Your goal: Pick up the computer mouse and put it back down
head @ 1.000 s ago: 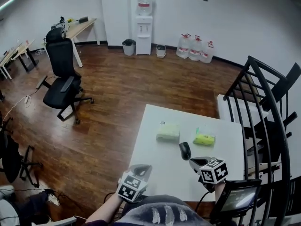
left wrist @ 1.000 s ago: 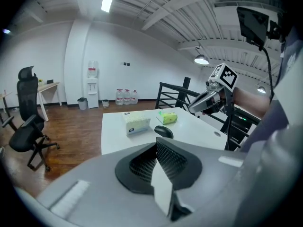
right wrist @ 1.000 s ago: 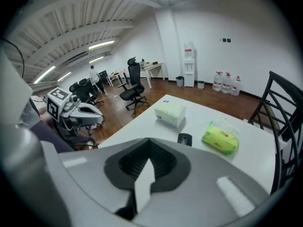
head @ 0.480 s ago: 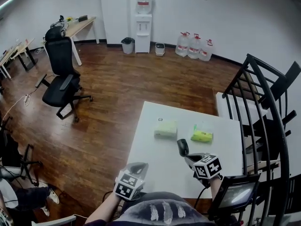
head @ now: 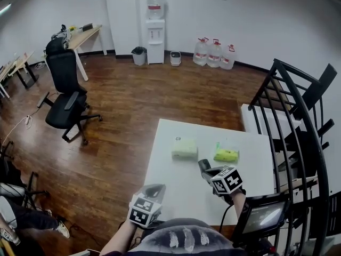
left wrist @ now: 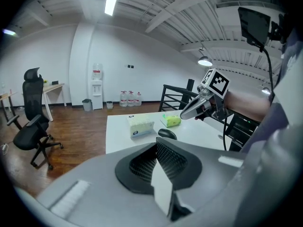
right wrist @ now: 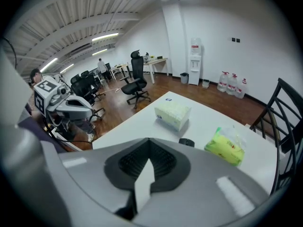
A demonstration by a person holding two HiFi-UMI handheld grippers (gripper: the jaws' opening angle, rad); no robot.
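Floorboards surround your white table (head: 173,188), which carries a tissue box (head: 184,149), a green packet (head: 226,154) and, just before them, the computer mouse (head: 203,165), partly hidden by your right gripper (head: 207,173), jaws closed on nothing, like your left gripper (head: 156,190), while water bottles (head: 213,53) stand by the far wall.

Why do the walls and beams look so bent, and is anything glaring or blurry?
Head view: the wide lens bows the walls and the black metal chair frame; light is even on the white table. Left gripper view: the ceiling strip light flares, and the left gripper looks soft. Right gripper view: dark round border, curved beams; the black computer mouse looks sharp.
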